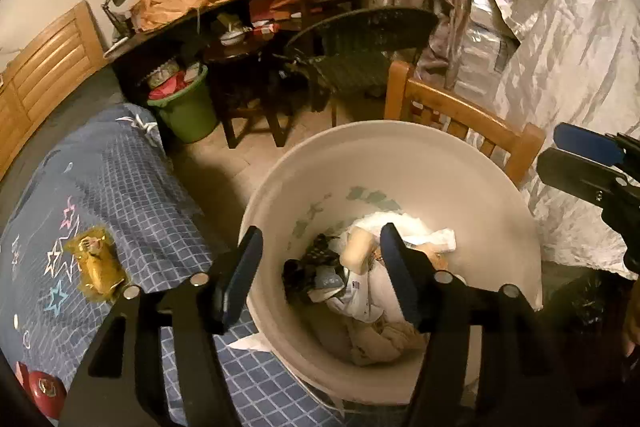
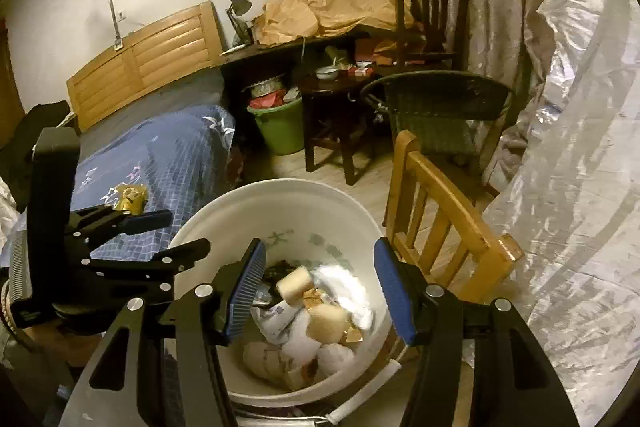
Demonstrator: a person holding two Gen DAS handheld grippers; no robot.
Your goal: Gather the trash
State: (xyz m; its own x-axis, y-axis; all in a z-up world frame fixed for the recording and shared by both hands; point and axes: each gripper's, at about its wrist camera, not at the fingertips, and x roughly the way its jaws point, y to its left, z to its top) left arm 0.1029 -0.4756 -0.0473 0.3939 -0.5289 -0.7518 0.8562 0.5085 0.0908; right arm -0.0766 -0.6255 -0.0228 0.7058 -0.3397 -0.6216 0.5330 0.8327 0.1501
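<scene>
A white trash bucket point(image 1: 400, 155) stands on the floor beside the bed, part full of paper, wrappers and tissue point(image 1: 372, 279); it shows in the right wrist view too point(image 2: 288, 203). My left gripper point(image 1: 320, 267) hangs open and empty over the bucket's mouth. My right gripper point(image 2: 318, 287) is also open and empty above the bucket, with a pale cylinder-shaped piece of trash point(image 2: 295, 285) lying in the bucket below it. A crumpled yellow wrapper point(image 1: 96, 267) lies on the blue checked bedcover point(image 1: 120, 195), left of the bucket; it also shows in the right wrist view point(image 2: 130, 201).
A light wooden chair point(image 2: 440, 223) stands right of the bucket, against plastic sheeting point(image 2: 568, 187). A green bucket point(image 1: 188, 111), dark stool point(image 1: 248, 95), wicker chair point(image 1: 360, 43) and cluttered desk stand behind. A red round object point(image 1: 46, 391) lies on the bed near me.
</scene>
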